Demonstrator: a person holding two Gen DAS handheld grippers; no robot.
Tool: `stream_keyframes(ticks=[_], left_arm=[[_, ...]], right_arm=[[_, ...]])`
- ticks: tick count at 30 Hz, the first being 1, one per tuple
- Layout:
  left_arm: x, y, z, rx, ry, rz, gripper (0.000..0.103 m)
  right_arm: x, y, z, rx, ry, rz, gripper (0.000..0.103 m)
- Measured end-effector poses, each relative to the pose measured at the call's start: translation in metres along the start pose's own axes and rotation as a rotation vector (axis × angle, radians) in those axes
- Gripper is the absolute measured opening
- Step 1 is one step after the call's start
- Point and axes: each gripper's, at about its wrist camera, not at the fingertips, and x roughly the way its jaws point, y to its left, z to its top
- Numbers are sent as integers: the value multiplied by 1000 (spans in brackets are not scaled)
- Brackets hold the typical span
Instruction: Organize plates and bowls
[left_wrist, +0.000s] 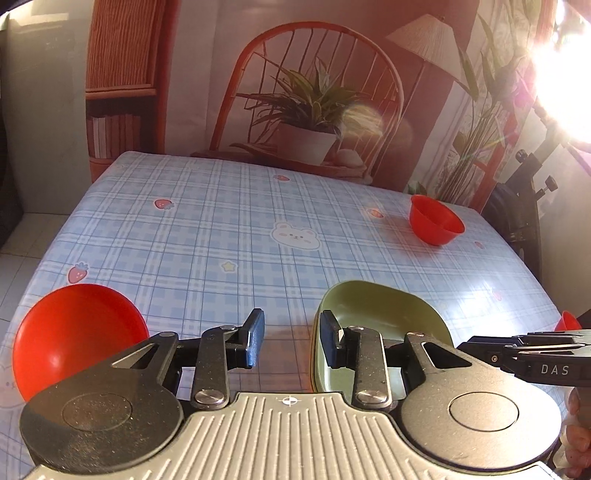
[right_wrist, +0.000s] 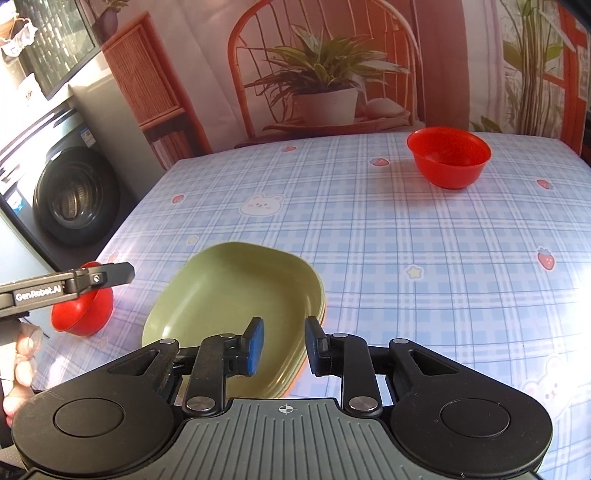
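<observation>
Only the right wrist view shows the washing machine (right_wrist: 70, 199) (both grippers' jaws gape, empty).

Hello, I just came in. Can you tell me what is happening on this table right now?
A person holds a gripper in each hand over a table with a checked blue cloth. Both the left gripper and the right gripper have open jaws and hold nothing. A stack of green plates lies near the front edge, between them. One red bowl stands at the near left, another red bowl at the far right. Nothing is grasped yet.
</observation>
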Motion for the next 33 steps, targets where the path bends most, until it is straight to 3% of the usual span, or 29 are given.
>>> stream_keyframes(ticks=[7,11,18,26,33], left_arm=[[-39,42,33,-25,-61,67,34],[-54,70,38,-23,-74,149,34],[-54,122,25,-126,-24,214,34],[-39,149,-2,-196,40,212,34],[-30,154,-19,-226,71,198,34]], right_arm=[[13,45,28,-51,-11,86,24],[29,85,40,-125,-10,137,24],[78,159,47,-226,52,229,24],[123,204,37,-272,136,261,24],[135,206,25,-275,180,256,22]])
